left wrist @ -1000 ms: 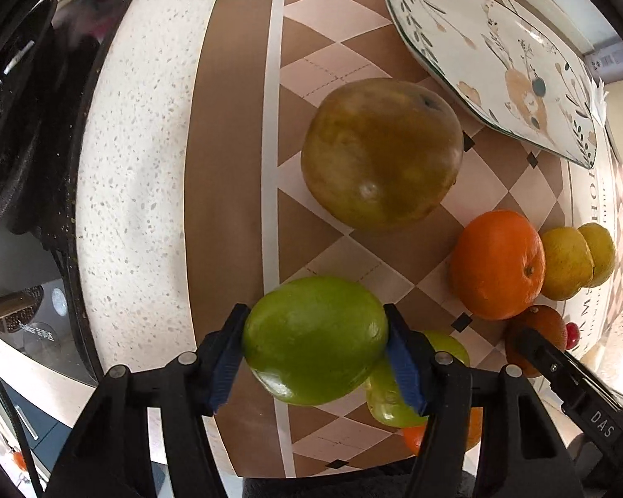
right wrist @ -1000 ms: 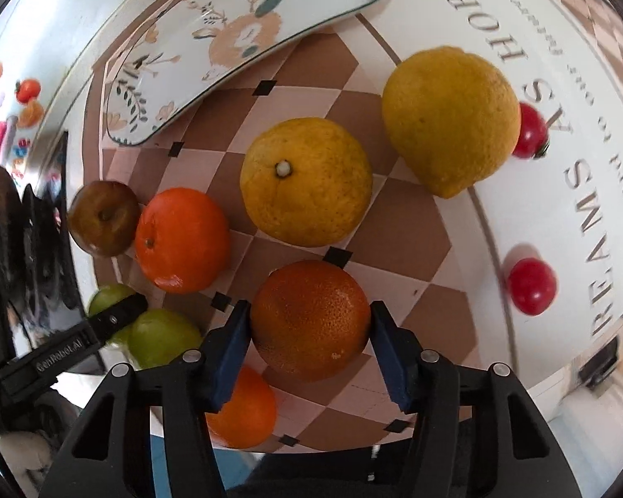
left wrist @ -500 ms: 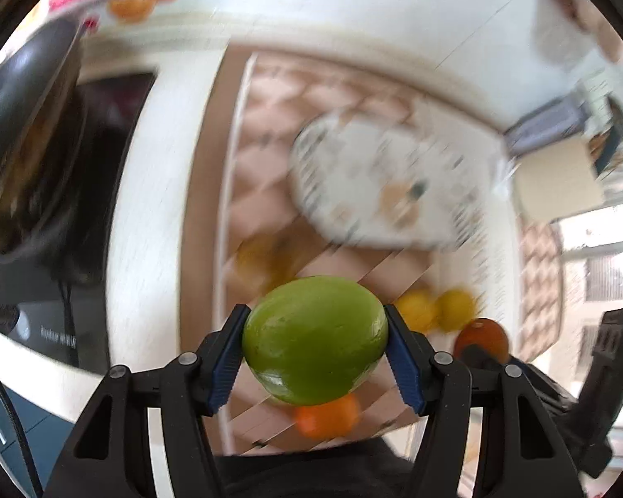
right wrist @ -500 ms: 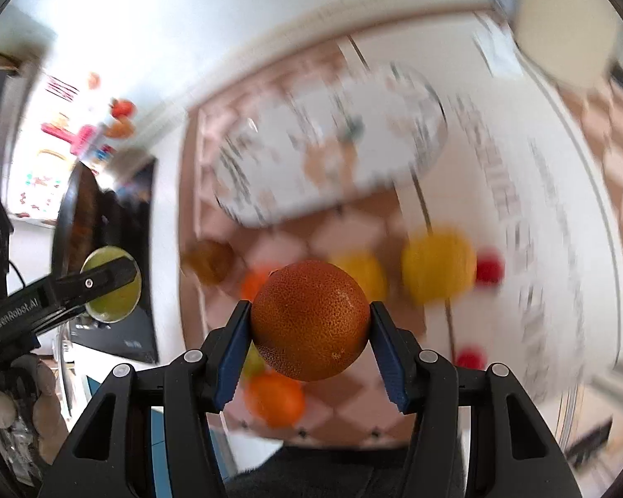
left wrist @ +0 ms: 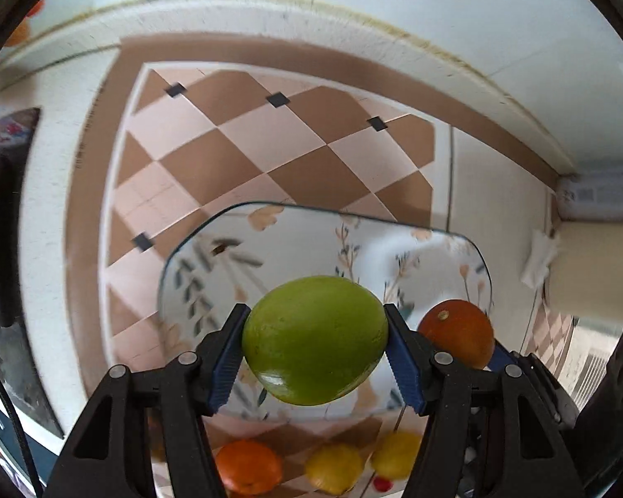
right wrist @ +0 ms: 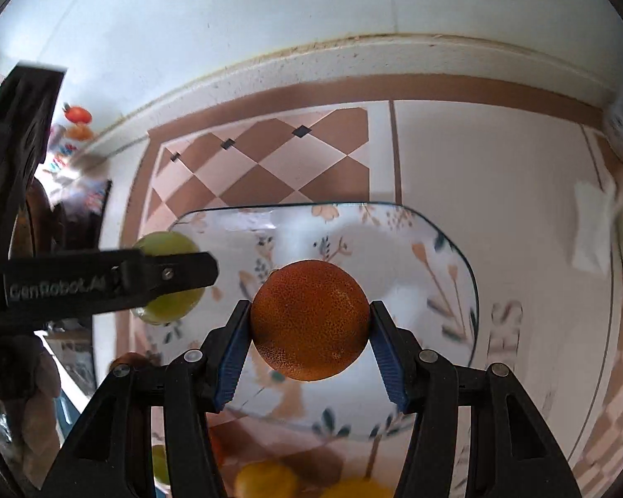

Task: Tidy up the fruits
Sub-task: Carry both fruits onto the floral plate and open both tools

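Observation:
My left gripper [left wrist: 315, 342] is shut on a green fruit [left wrist: 315, 338] and holds it in the air over the floral plate [left wrist: 212, 257]. My right gripper [right wrist: 310, 330] is shut on a dark orange [right wrist: 310, 319] and holds it over the same plate [right wrist: 436, 257]. In the left wrist view the dark orange [left wrist: 457, 338] shows at the right. In the right wrist view the left gripper's finger [right wrist: 104, 286] crosses the green fruit [right wrist: 166, 274] at the left.
An orange [left wrist: 249, 471], two yellow fruits [left wrist: 334, 473] and a small red one [left wrist: 381, 484] lie on the checkered mat [left wrist: 249, 145] in front of the plate. A wall runs behind. A box [left wrist: 602, 265] stands at the right and a dark stove [left wrist: 0, 216] at the left.
Both grippers have lifted their fruits off the mat and carried them forward, from beside the other fruits to above the plate.

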`<control>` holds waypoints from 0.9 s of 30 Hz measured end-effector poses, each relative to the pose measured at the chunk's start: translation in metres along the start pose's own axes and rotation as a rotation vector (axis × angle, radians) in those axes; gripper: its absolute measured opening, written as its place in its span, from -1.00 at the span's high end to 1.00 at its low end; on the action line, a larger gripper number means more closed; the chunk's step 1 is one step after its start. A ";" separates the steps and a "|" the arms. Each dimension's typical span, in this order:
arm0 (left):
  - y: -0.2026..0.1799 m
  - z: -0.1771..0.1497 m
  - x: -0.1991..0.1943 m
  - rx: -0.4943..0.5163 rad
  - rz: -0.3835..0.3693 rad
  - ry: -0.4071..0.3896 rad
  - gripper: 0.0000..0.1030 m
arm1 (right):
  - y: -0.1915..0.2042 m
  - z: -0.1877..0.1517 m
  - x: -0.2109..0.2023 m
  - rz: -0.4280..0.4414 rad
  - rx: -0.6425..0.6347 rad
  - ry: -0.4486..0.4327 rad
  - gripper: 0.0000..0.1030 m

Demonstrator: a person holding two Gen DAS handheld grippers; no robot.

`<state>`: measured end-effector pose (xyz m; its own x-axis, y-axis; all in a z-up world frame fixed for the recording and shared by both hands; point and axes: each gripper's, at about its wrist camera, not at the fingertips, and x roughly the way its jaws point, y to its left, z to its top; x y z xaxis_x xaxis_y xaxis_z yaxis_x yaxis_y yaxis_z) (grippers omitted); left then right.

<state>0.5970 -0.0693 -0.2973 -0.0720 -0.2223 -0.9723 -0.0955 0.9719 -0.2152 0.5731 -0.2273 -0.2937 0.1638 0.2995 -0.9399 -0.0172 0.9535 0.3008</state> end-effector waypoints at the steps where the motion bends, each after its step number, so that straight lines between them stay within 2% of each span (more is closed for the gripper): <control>1: 0.000 0.004 0.005 -0.006 0.004 0.004 -0.17 | -0.001 0.003 0.005 0.001 -0.010 0.008 -0.13; 6: -0.001 0.011 0.024 -0.019 0.048 0.036 -0.18 | -0.003 0.014 0.028 0.014 -0.049 0.055 -0.14; 10: 0.002 0.014 0.031 -0.033 0.064 0.046 -0.21 | -0.003 0.019 0.035 0.013 -0.058 0.050 -0.16; 11: 0.003 0.015 0.030 -0.029 0.059 0.038 -0.25 | -0.003 0.020 0.036 0.002 -0.061 0.050 -0.22; 13: 0.005 0.016 0.026 -0.025 0.065 0.018 -0.67 | -0.002 0.019 0.035 0.004 -0.058 0.050 -0.44; 14: 0.005 0.015 0.021 -0.017 0.071 0.005 -0.70 | -0.003 0.019 0.033 0.000 -0.051 0.048 -0.57; 18: 0.003 0.010 0.005 0.024 0.100 -0.047 -0.71 | -0.006 0.014 0.020 -0.028 -0.035 0.028 -0.68; 21: 0.003 0.001 -0.008 0.042 0.155 -0.094 -0.71 | -0.004 0.003 0.005 -0.084 -0.030 0.017 -0.71; 27: 0.013 -0.047 -0.034 0.038 0.241 -0.198 -0.71 | -0.002 -0.028 -0.022 -0.190 -0.029 -0.006 -0.80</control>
<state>0.5517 -0.0529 -0.2623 0.1069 0.0309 -0.9938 -0.0616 0.9978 0.0244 0.5423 -0.2347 -0.2778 0.1729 0.1141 -0.9783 -0.0143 0.9935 0.1133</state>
